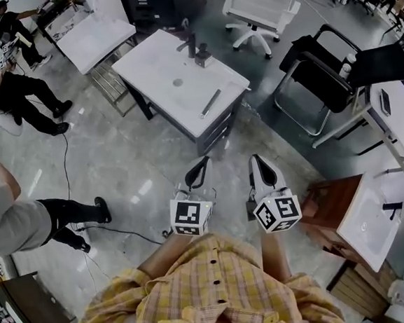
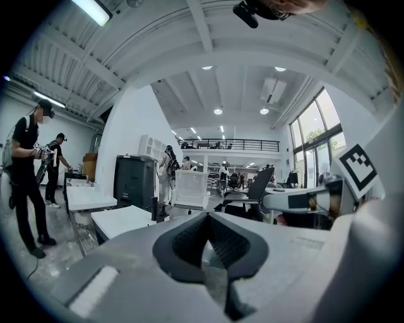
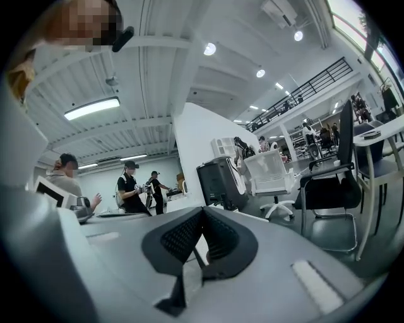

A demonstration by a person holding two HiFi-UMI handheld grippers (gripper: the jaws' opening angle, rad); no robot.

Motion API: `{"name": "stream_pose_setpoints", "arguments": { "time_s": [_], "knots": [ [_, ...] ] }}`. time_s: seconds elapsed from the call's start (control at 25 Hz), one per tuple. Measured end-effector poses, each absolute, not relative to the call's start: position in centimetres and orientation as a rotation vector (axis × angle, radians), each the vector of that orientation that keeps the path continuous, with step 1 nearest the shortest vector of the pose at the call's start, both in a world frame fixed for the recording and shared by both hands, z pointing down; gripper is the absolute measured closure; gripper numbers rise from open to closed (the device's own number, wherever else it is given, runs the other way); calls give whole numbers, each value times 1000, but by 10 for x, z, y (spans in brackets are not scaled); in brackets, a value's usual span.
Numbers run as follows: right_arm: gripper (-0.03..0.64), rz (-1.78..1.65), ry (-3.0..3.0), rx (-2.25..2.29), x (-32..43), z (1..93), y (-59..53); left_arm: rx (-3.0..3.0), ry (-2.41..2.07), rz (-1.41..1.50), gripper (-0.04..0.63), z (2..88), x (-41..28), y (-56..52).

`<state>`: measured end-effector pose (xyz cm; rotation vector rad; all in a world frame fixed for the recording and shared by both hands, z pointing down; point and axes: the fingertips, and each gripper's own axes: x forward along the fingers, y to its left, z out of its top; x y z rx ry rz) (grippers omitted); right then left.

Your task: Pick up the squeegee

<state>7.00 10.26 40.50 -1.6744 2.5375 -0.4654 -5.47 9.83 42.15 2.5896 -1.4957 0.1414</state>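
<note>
The squeegee (image 1: pixel 210 102), a slim grey bar, lies flat near the right front edge of the white table (image 1: pixel 159 73) ahead of me. A dark upright fixture (image 1: pixel 193 49) stands at the table's far side. Both grippers hang over the floor, well short of the table and side by side. My left gripper (image 1: pixel 203 161) is shut with nothing in it, and so is my right gripper (image 1: pixel 253 159). In the left gripper view the jaws (image 2: pixel 207 217) meet at their tips, with the table (image 2: pixel 123 221) beyond them. The right gripper's jaws (image 3: pixel 202 212) also meet. I cannot make out the squeegee in either gripper view.
A white office chair (image 1: pixel 258 4) and a black chair (image 1: pixel 321 76) stand behind and to the right of the table. A wooden cabinet with a white basin (image 1: pixel 365 224) is at my right. People (image 1: pixel 13 89) stand at the left, and a cable (image 1: pixel 110 232) crosses the floor.
</note>
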Motion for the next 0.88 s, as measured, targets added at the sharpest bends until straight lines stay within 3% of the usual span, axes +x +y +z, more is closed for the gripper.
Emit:
{"name": "stream_pose_setpoints", "arguments": {
  "time_s": [0.36,0.88],
  "knots": [
    [615,-465,2539,-1709,43,393,-9,2591,-1440,178,595,419,-75,-16],
    [615,-566,2511,-1769,44,427,-81,2558,-1370,316,595,457,-69,-100]
  ]
}}
